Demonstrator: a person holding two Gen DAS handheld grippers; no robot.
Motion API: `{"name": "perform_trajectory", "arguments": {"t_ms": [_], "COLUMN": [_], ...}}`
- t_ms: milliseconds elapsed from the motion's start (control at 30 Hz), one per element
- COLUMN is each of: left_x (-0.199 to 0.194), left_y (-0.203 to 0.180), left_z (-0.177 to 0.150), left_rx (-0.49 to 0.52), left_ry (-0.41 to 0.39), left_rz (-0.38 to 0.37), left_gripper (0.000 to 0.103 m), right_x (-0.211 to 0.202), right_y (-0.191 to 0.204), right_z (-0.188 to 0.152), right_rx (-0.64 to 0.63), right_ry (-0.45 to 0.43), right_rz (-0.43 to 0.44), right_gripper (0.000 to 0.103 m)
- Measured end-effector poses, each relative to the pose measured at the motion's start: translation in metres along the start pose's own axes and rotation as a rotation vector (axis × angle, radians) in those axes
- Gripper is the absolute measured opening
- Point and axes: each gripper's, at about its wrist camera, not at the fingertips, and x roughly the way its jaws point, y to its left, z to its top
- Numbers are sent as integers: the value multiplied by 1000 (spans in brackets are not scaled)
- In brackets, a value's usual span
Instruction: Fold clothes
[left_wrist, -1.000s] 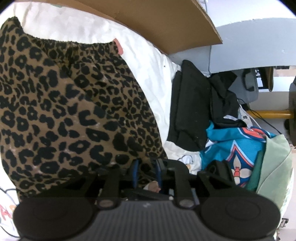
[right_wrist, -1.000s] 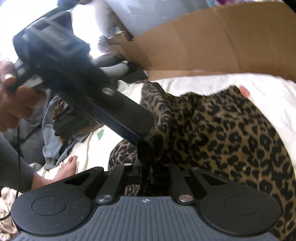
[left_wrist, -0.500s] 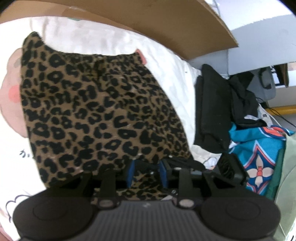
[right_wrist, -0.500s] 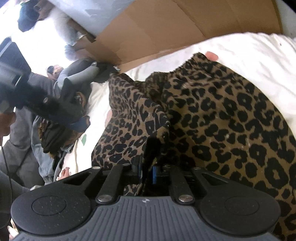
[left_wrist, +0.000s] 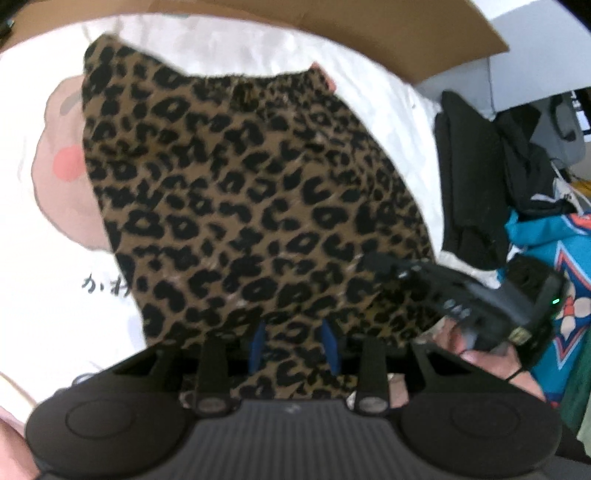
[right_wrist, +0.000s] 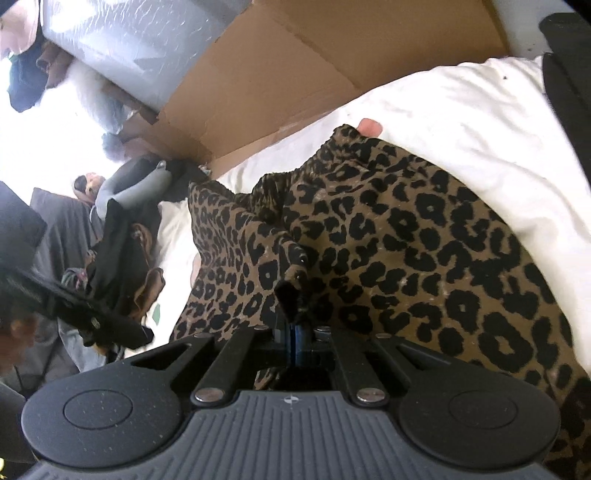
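A leopard-print garment (left_wrist: 236, 206) lies spread on a white sheet (left_wrist: 48, 295) with a cartoon print. My left gripper (left_wrist: 292, 343) points down over the garment's near edge. Its blue pads (left_wrist: 256, 343) stand apart and the jaws are opening, with the cloth lying loose between them. My right gripper (right_wrist: 295, 341) is shut on a raised fold of the same garment (right_wrist: 424, 236), which peaks just in front of its pads. In the left wrist view the right gripper (left_wrist: 376, 260) reaches in from the right, held by a hand (left_wrist: 476, 354). The left gripper (right_wrist: 144, 338) shows at the right wrist view's left edge.
Flattened cardboard (left_wrist: 369, 33) lies beyond the sheet. A stack of black clothes (left_wrist: 465, 177) and a teal patterned cloth (left_wrist: 565, 258) lie to the right. In the right wrist view, heaped clothes (right_wrist: 122, 236) crowd the left side, below a grey wrapped box (right_wrist: 140, 48).
The left gripper's pads have spread apart and let go of the cloth, and it now tilts down over the garment. The right gripper rolled and sank, still gripping the fold, and entered the left view.
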Motion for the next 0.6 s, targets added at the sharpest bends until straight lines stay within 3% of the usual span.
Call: {"name": "perform_trajectory", "arguments": {"t_ms": [333, 600], "left_x": [7, 13], "left_y": [4, 3], "left_z": [-9, -12], "left_rx": [26, 44], "left_ry": [38, 46], "left_rz": [24, 28], "left_gripper": [36, 36], "right_x": [-48, -65], "right_y": [-2, -17], "right_z": [13, 0], "right_rx": [-17, 18], "right_ry": [-26, 0], "right_rz": [-14, -52], "right_gripper": [0, 0]}}
